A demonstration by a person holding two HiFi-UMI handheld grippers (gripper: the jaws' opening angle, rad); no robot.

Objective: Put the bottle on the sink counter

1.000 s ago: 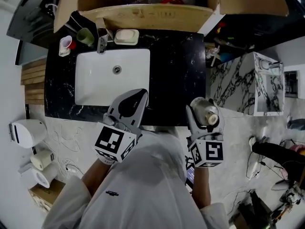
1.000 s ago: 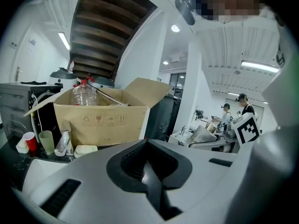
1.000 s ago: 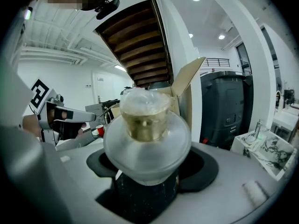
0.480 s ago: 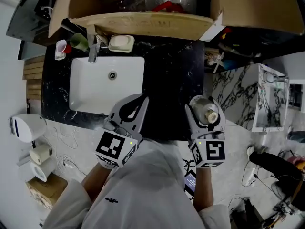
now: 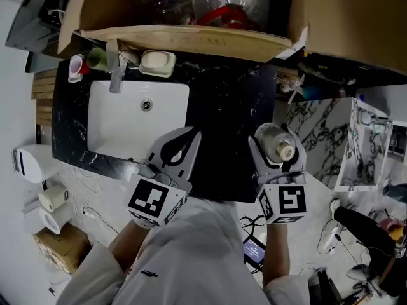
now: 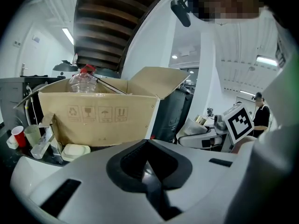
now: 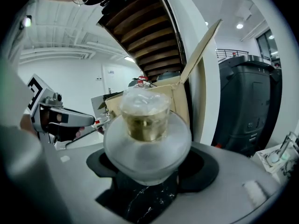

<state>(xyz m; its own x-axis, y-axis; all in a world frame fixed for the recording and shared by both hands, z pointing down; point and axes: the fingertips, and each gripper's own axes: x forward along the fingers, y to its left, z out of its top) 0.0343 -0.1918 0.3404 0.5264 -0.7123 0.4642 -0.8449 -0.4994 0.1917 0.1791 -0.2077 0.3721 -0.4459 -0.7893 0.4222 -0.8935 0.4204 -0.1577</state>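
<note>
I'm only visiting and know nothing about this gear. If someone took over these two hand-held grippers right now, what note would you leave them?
Left gripper: fingers shut, holding nothing, above the front edge of the sink counter.
Right gripper: shut on the bottle, held near the counter's front right corner, apparently not set down yet.
Done: the bottle is in hand at the counter.
Left to do: lower it onto the bare black surface to the right of the white basin, open the fingers, then draw back.
</note>
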